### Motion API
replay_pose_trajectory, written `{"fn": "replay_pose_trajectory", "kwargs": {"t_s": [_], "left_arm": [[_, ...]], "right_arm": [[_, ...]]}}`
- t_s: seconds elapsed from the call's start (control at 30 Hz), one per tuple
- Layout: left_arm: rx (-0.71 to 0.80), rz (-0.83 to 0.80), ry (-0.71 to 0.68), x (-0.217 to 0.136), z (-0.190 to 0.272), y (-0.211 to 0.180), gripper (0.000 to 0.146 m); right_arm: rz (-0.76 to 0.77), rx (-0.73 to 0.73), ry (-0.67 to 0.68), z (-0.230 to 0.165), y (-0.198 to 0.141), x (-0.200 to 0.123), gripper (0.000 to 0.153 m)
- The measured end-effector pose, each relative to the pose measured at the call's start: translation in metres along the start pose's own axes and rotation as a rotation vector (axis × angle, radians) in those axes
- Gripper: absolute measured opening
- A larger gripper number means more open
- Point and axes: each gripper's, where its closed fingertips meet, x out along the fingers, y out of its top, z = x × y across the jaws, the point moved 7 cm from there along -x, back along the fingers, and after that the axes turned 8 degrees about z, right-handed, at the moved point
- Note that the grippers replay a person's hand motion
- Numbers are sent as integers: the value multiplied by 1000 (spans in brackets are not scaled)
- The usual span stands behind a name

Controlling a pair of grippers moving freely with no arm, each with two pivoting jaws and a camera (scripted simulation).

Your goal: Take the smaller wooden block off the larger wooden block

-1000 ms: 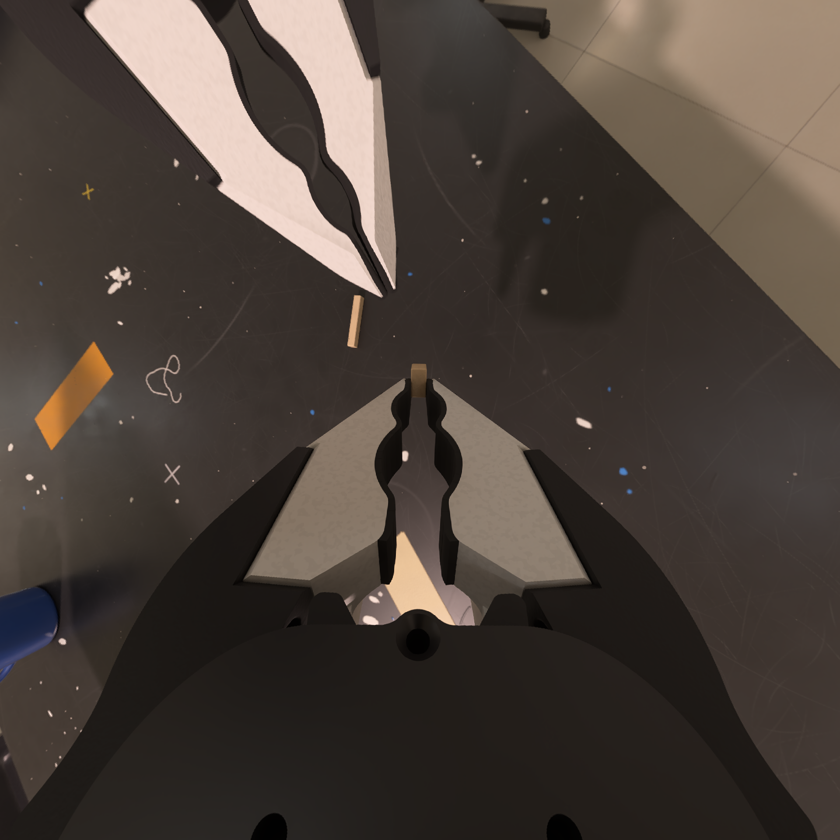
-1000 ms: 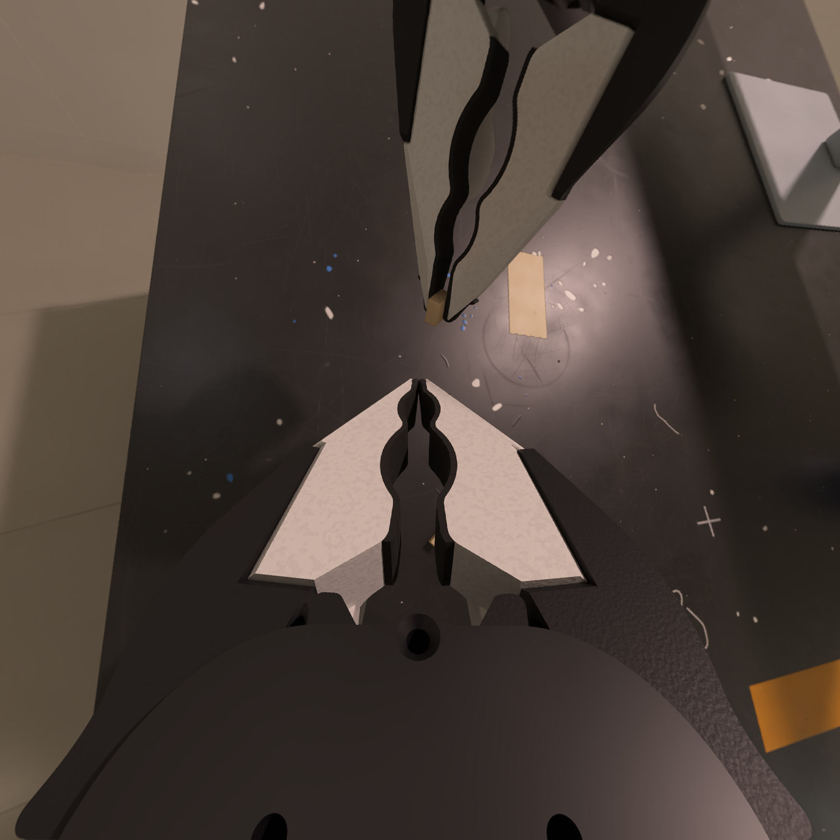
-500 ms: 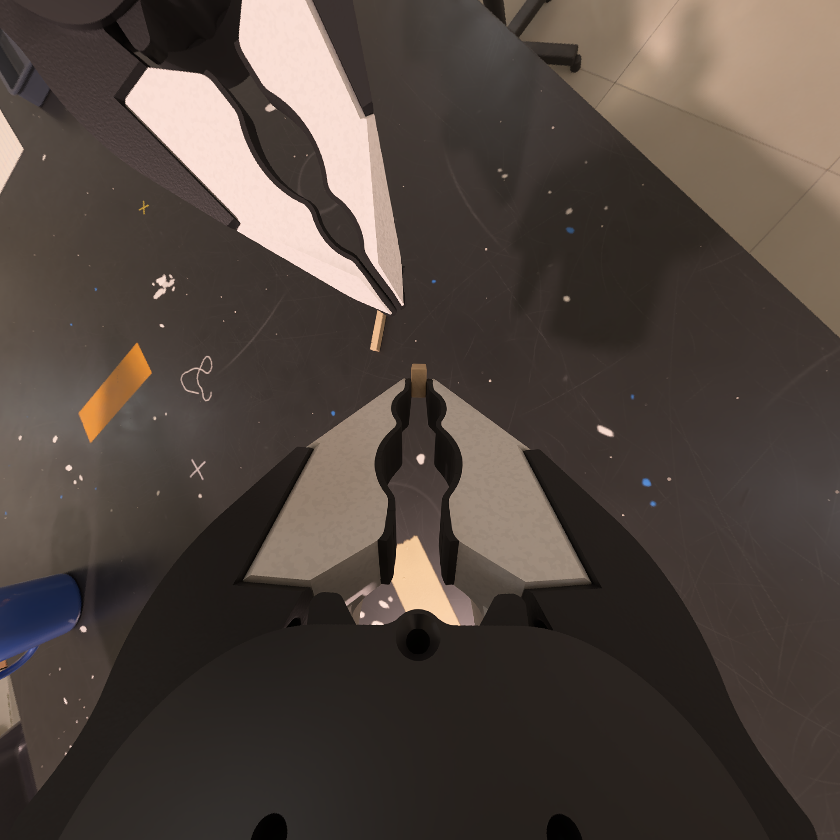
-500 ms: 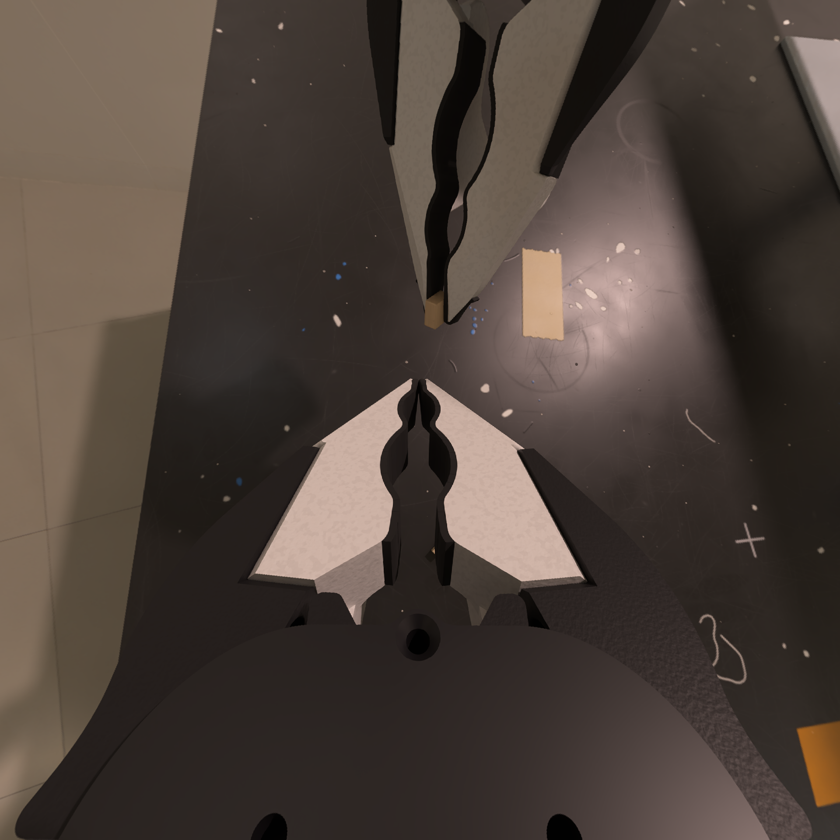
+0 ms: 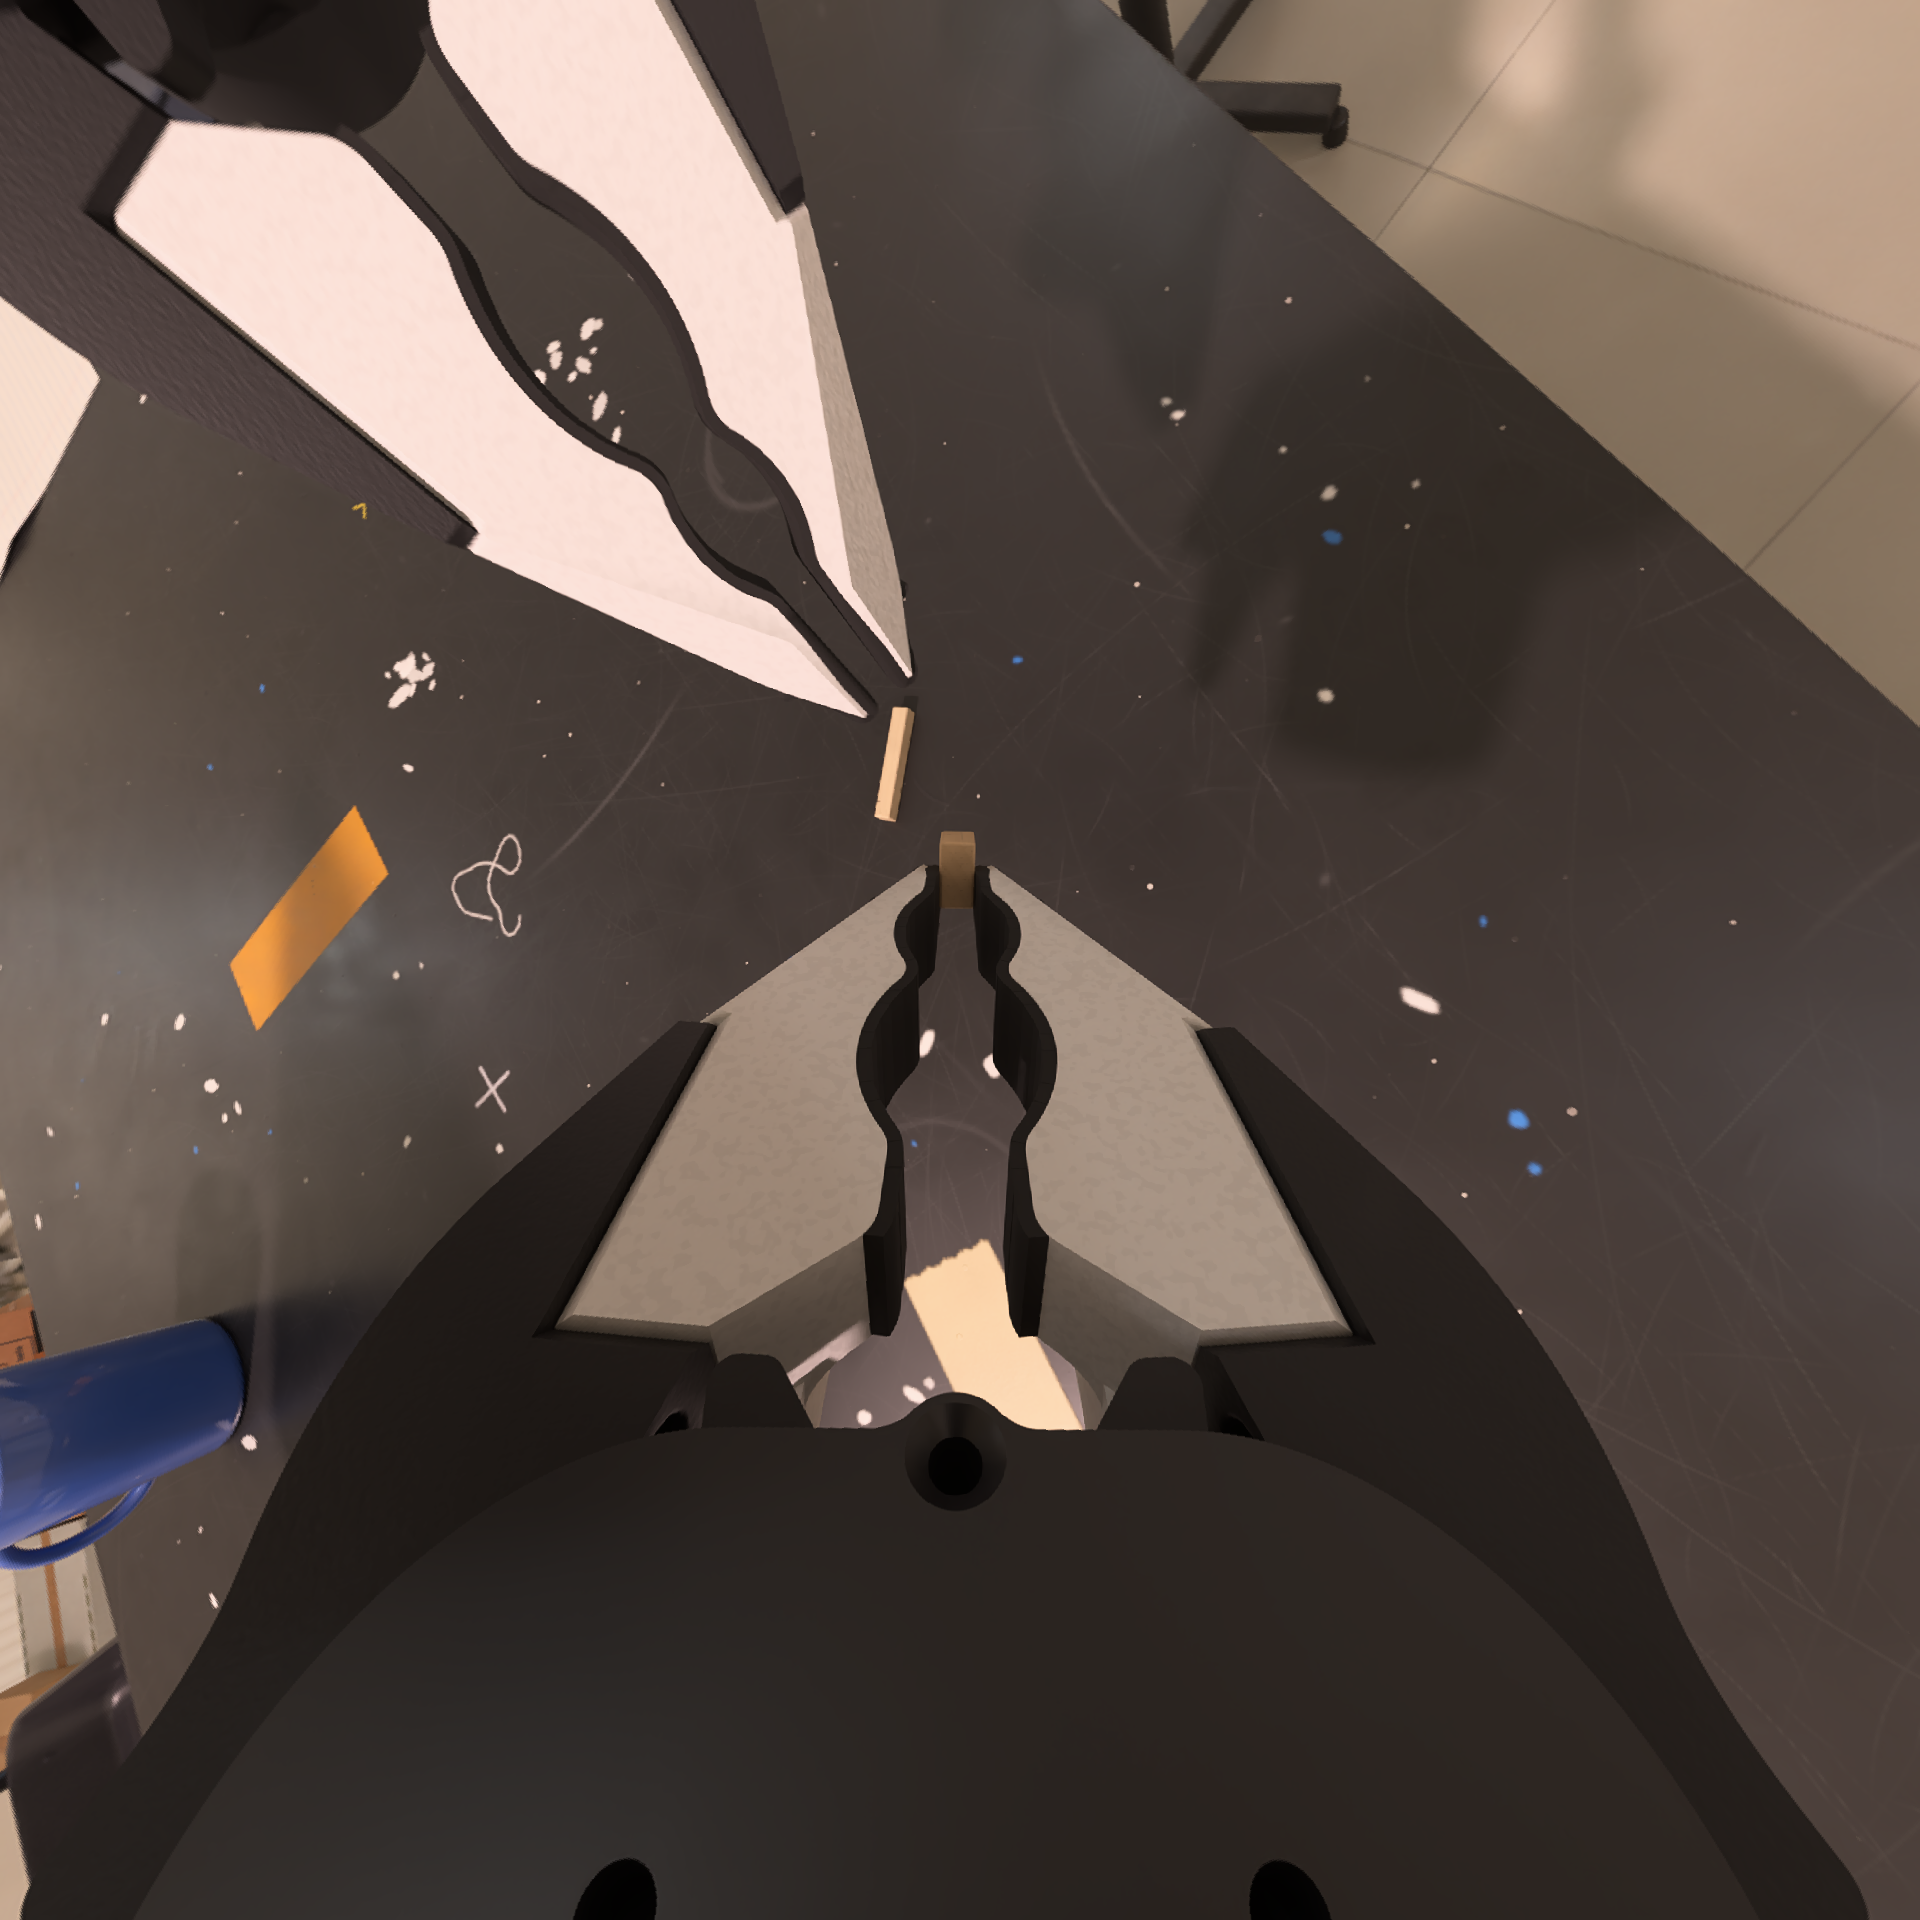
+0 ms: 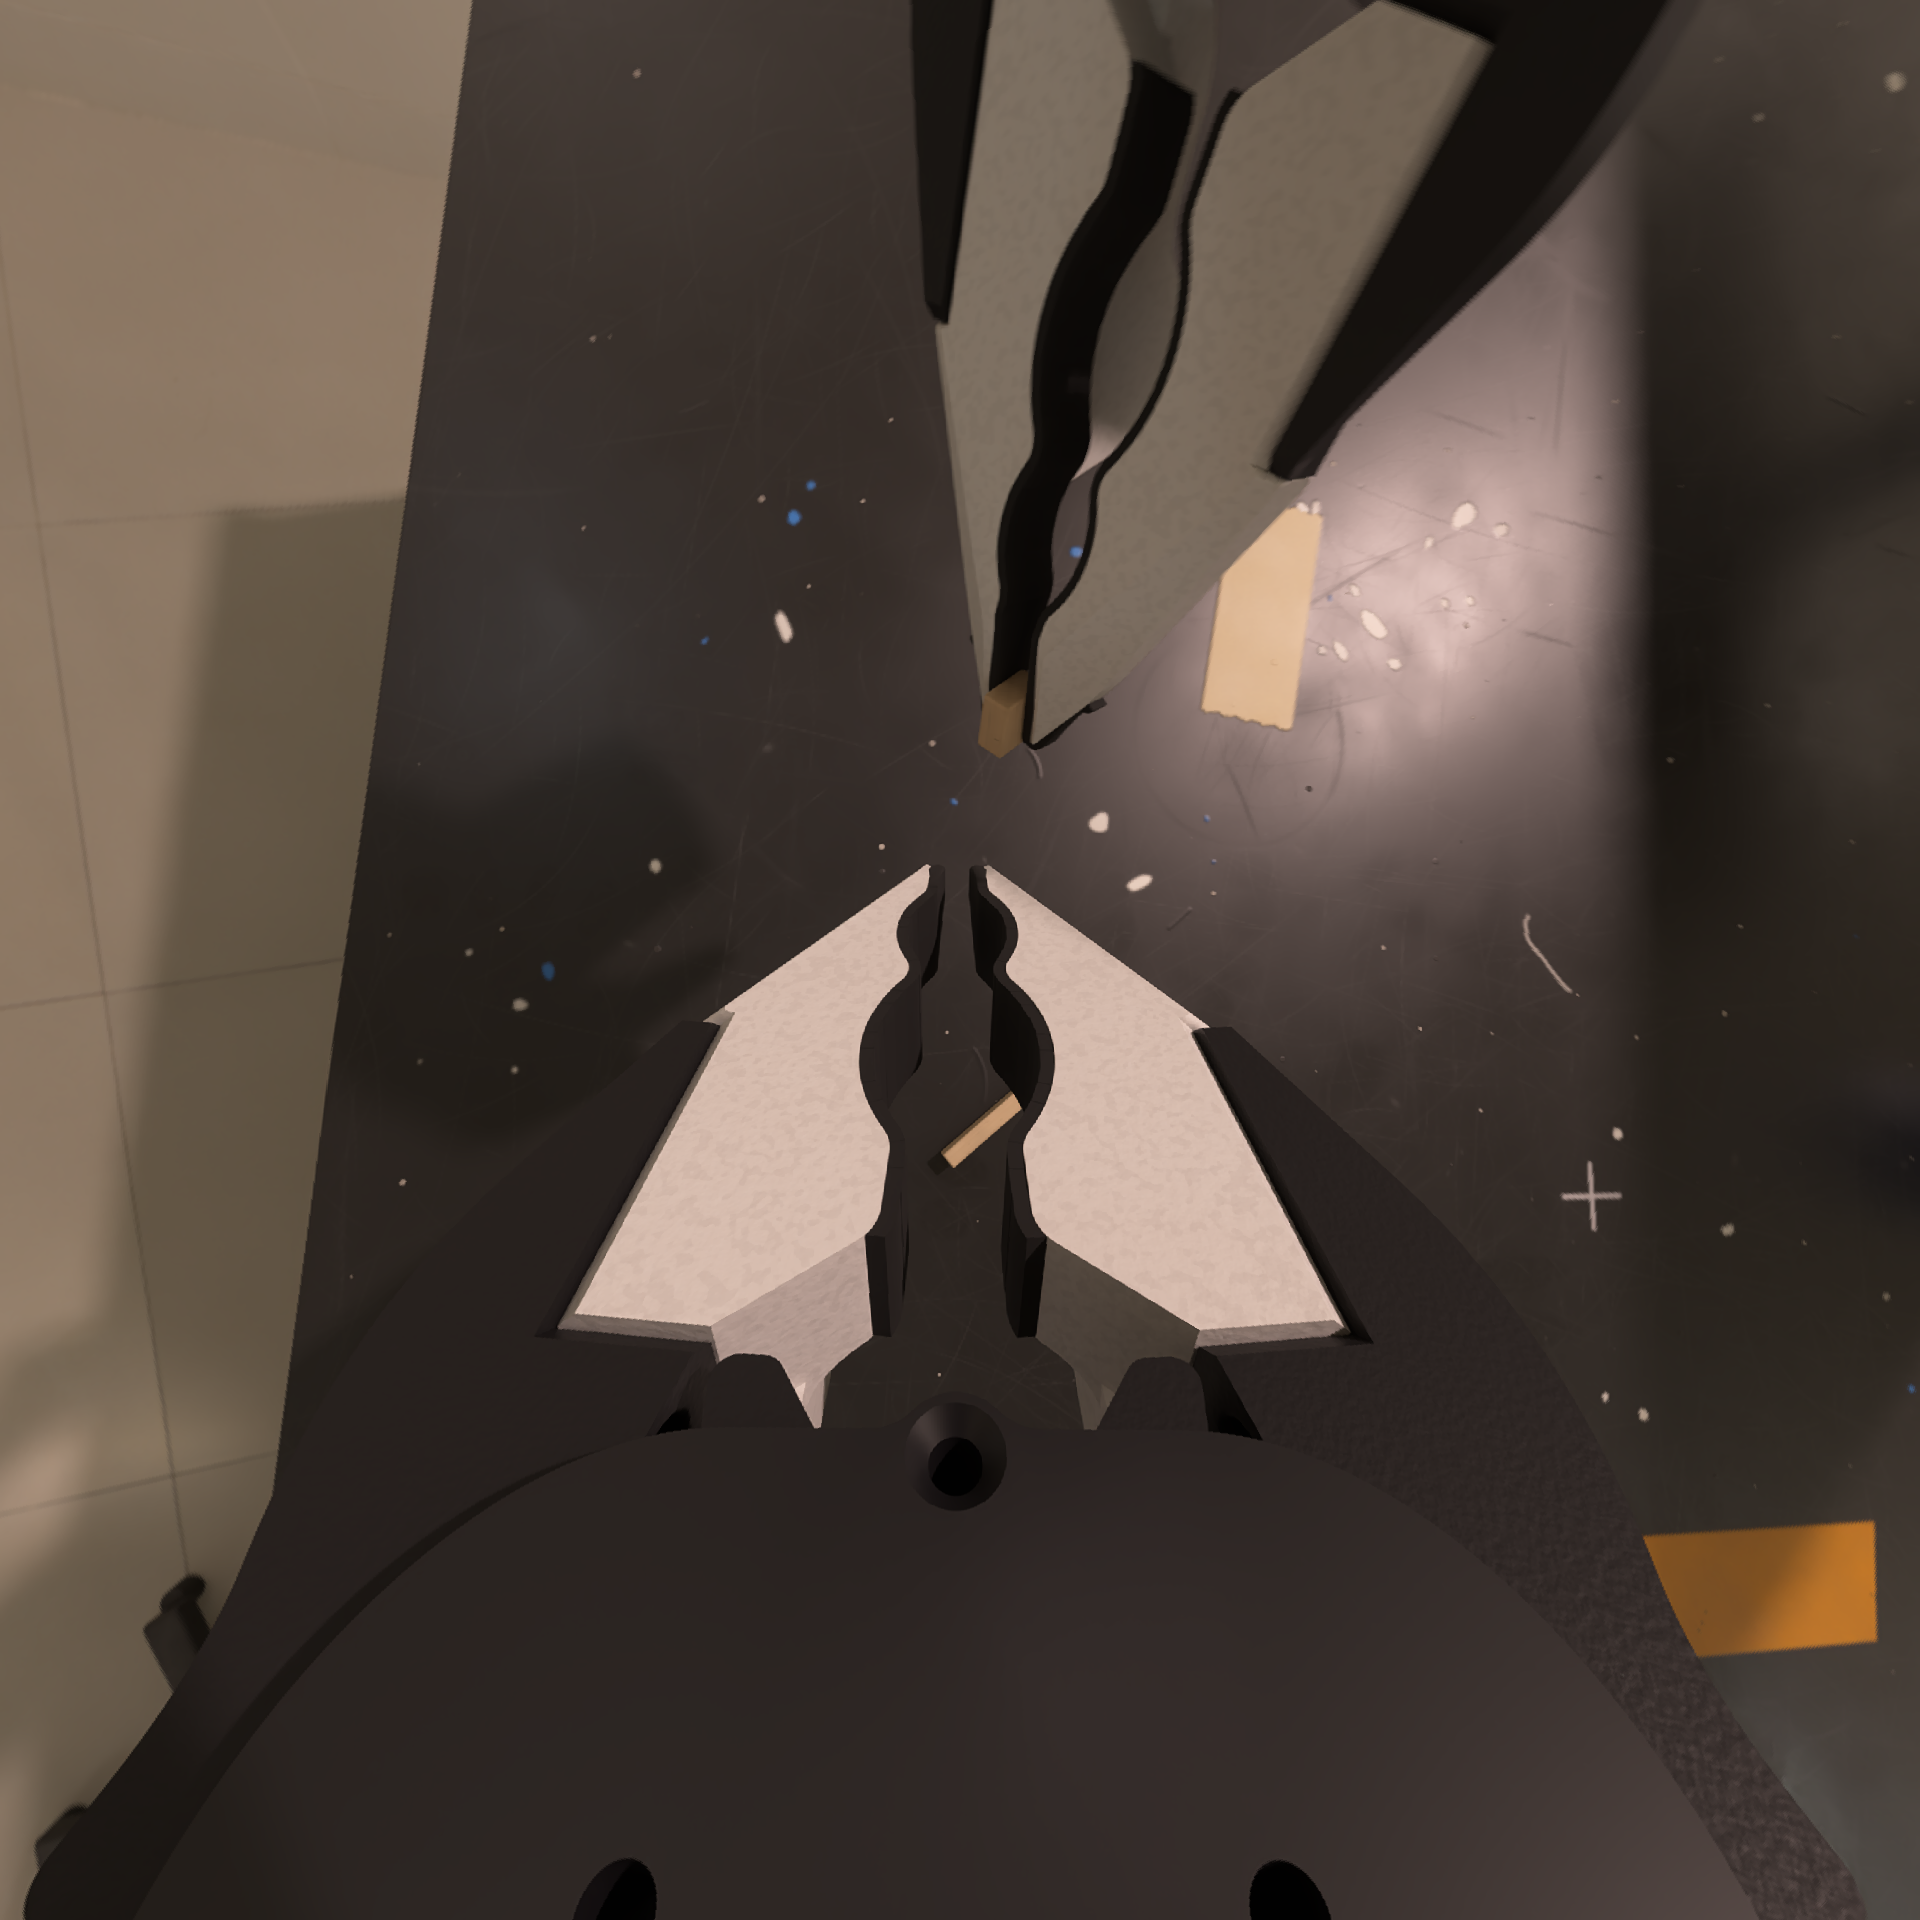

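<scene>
My left gripper [image 5: 956, 883] is shut on a small square-ended wooden block [image 5: 956, 864] that sticks out past its tips, above the dark table [image 5: 1455, 831]. It also shows in the right wrist view [image 6: 1003, 712], pinched by the left gripper [image 6: 1016, 717]. A thin wooden block [image 5: 894, 764] sits just beyond it, right under the tips of my right gripper [image 5: 886, 694]. In the right wrist view this thin block [image 6: 977, 1135] shows through the jaw gap, below the fingers. My right gripper [image 6: 956, 878] has its tips a narrow gap apart, with nothing between them.
Orange tape [image 5: 307, 920] and a beige tape strip [image 6: 1262, 623] lie flat on the table. A blue mug [image 5: 104, 1413] is at the left edge. The table edge [image 6: 416, 727] drops to tiled floor. A chair base [image 5: 1268, 104] stands beyond the far edge.
The right gripper's tips have parted slightly and it has come closer to the left gripper. The thin block now shows farther up in the right gripper's jaw gap. The left gripper keeps its block.
</scene>
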Motion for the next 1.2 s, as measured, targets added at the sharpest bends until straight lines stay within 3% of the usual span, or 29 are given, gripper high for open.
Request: {"fn": "replay_pose_trajectory", "kwargs": {"t_s": [0.13, 0.2, 0.37, 0.53, 0.7, 0.77, 0.93, 1.2], "left_arm": [[-12, 15, 20, -2, -1, -2, 6], [-18, 15, 28, -4, -1, -2, 6], [-49, 14, 64, -13, -5, -5, 6], [-78, 9, 110, -27, -9, -8, 6], [-114, -2, 150, -41, -12, -8, 6], [-129, -5, 159, -45, -12, -8, 6], [-161, -3, 196, -53, -13, -8, 6], [-185, 0, 241, -61, -20, -5, 6]], "right_arm": [[50, 49, -82, 3, 0, -12, 8], [109, 115, -187, 6, -1, -23, 9], [396, 432, -471, 6, -18, -47, 6], [542, 645, -667, -12, -44, -40, 2], [951, 906, -658, -19, -63, -19, 0], [984, 906, -646, -19, -68, -5, 0], [986, 824, -580, -18, -68, 28, 18], [1089, 615, -448, -19, -34, 50, 79]]}}
